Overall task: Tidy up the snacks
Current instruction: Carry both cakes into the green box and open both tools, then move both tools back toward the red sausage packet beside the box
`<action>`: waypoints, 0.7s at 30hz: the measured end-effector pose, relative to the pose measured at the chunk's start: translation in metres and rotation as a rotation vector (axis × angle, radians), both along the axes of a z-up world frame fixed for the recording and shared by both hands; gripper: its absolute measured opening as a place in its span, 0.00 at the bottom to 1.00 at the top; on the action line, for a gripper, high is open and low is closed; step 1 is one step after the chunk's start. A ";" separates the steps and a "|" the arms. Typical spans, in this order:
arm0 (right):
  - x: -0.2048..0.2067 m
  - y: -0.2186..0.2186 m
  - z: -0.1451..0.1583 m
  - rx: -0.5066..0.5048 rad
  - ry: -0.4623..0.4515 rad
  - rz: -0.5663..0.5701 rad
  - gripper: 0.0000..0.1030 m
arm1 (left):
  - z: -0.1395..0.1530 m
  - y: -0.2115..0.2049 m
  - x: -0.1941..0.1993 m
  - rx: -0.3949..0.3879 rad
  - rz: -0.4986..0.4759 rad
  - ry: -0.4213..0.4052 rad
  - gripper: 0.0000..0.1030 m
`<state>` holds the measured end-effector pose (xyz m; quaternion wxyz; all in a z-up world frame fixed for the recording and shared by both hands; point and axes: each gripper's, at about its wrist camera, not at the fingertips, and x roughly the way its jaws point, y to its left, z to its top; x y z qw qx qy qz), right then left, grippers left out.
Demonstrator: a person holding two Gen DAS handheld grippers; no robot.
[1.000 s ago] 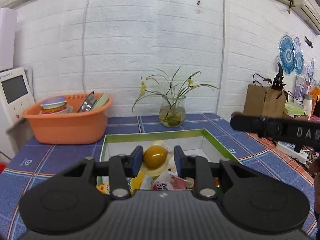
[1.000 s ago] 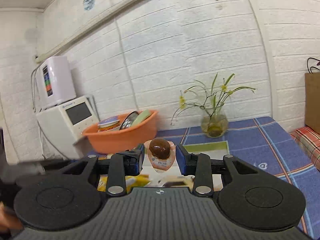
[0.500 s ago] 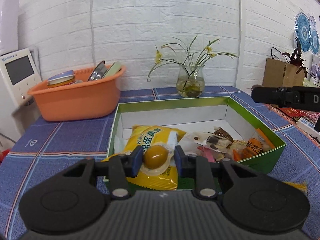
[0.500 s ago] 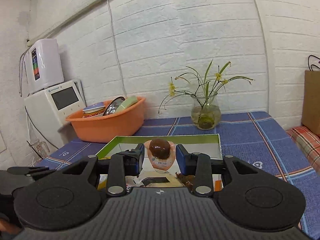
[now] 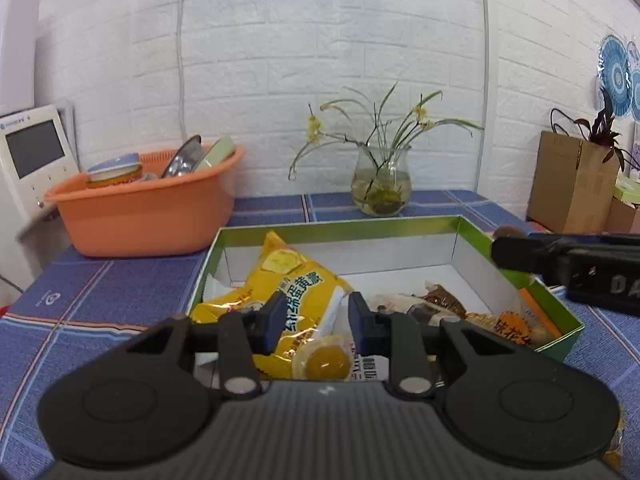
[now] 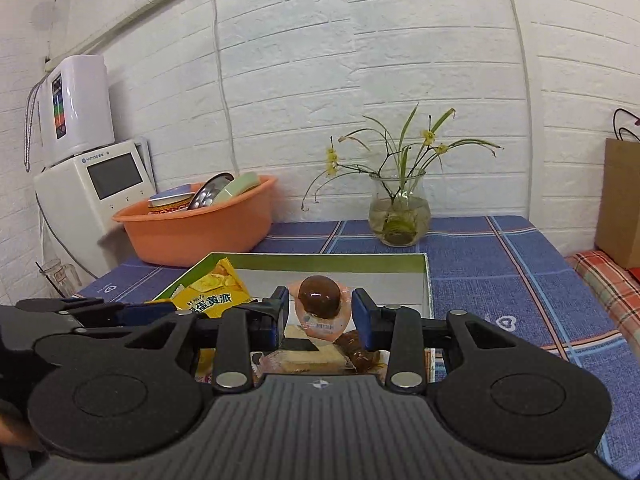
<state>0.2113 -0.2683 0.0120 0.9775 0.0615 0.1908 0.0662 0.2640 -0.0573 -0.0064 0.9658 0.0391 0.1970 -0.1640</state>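
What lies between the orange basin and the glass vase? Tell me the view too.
Nothing but bare blue checked tablecloth between the orange basin and the glass vase; both wrist views show it.

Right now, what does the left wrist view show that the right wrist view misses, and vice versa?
Only left wrist: a yellow yolk packet, orange-wrapped snacks at the box's right end, blue wall discs. Only right wrist: the right gripper clamping a brown egg packet, a white water tank. Both: green box, yellow bag, orange basin, flower vase.
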 end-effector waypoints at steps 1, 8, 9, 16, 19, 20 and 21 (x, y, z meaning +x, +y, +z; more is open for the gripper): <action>0.000 0.002 -0.001 -0.001 0.002 0.004 0.60 | 0.002 -0.001 -0.005 -0.004 -0.002 -0.008 0.24; 0.001 0.014 -0.006 -0.031 0.009 0.036 0.60 | 0.005 -0.004 -0.018 0.004 0.008 -0.062 0.25; 0.003 0.014 -0.008 -0.034 0.020 0.036 0.60 | 0.003 -0.002 -0.016 0.000 0.013 -0.058 0.25; 0.007 0.005 -0.010 -0.008 0.038 0.032 0.63 | -0.002 0.013 -0.008 -0.060 0.000 -0.022 0.24; 0.010 0.003 -0.014 0.037 0.062 0.065 0.80 | -0.003 0.013 -0.010 -0.062 0.004 -0.032 0.53; 0.011 0.003 -0.015 0.050 0.070 0.066 0.86 | -0.002 0.012 -0.012 -0.052 0.000 -0.037 0.53; 0.011 0.002 -0.016 0.056 0.075 0.061 0.88 | -0.002 0.011 -0.013 -0.040 -0.006 -0.041 0.53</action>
